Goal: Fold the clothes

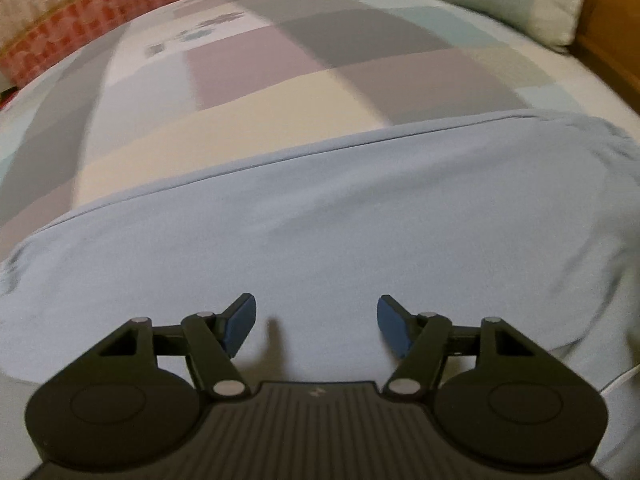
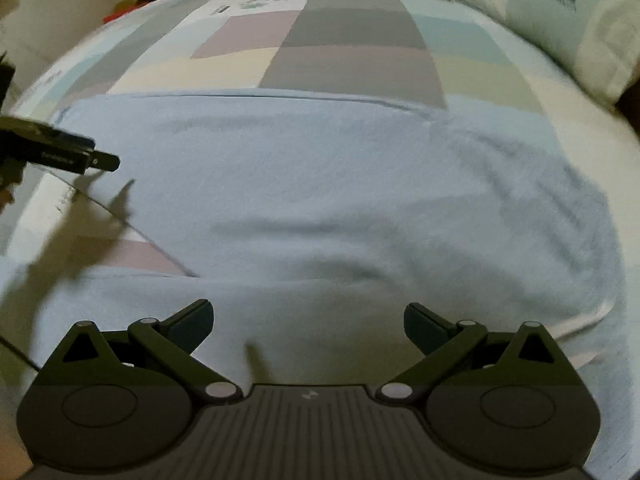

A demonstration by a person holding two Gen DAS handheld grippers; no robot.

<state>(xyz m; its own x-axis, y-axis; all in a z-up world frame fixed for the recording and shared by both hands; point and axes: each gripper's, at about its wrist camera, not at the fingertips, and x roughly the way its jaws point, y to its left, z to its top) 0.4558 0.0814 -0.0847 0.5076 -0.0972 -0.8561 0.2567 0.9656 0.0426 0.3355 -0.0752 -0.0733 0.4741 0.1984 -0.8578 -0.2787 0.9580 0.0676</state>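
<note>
A light blue garment (image 1: 360,220) lies spread on the bed (image 1: 280,80), with the left gripper (image 1: 316,328) and the right gripper (image 2: 308,330) both spread wide and empty above it.

each view is taken from close above, tilted down over the blue cloth (image 1: 320,220) (image 2: 320,184); the bed (image 1: 248,60) (image 2: 352,48) beyond is shared.

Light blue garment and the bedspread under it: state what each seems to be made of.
Light blue garment: looks like soft matte knit, probably cotton jersey; it lies limp with shallow wrinkles and no sheen. Bedspread: seems a smooth woven printed fabric, matte, with flat blocks of grey, pink, cream and teal; the blur leaves the weave unclear.
</note>
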